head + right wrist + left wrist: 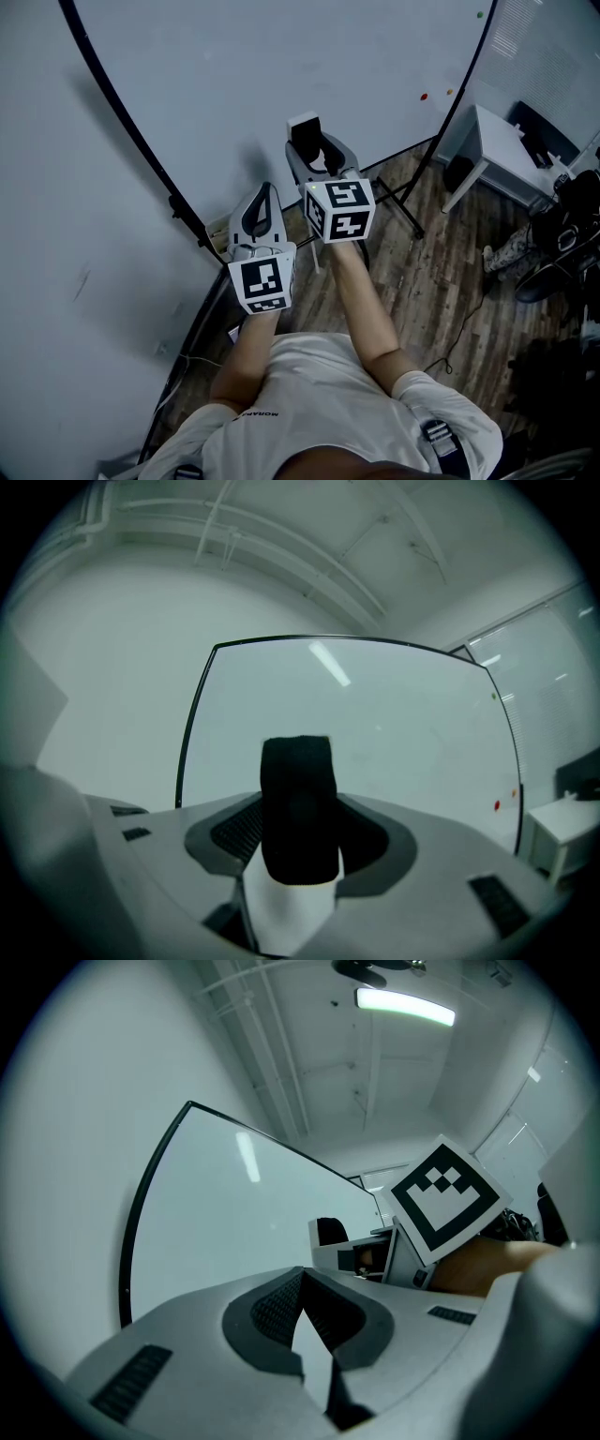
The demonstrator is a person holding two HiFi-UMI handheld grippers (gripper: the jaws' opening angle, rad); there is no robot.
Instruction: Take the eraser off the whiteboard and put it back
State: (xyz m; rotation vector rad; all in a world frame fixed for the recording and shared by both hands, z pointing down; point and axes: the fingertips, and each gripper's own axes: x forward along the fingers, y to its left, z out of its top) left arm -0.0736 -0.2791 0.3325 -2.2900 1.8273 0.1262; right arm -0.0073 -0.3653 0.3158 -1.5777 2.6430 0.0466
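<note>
The whiteboard (pixel 281 66) stands in front of me and fills the background of the right gripper view (pixel 403 724). My right gripper (pixel 317 152) is held level toward it, shut on the eraser (pixel 306 127). The eraser is a white block with a black felt face (pixel 298 789) and stands upright between the pads of the right gripper (pixel 298 822), a short way off the board. My left gripper (pixel 260 204) is lower and to the left, shut with nothing in it; its tips (pixel 300 1279) meet. From there I see the eraser (pixel 328 1232) sideways.
A white table (pixel 497 141) stands at the right, with dark bags and a chair (pixel 562 234) beyond it. The board's black stand legs (pixel 398 197) spread over the wood floor. Small magnets, one of them red (pixel 424 96), sit on the board's right side.
</note>
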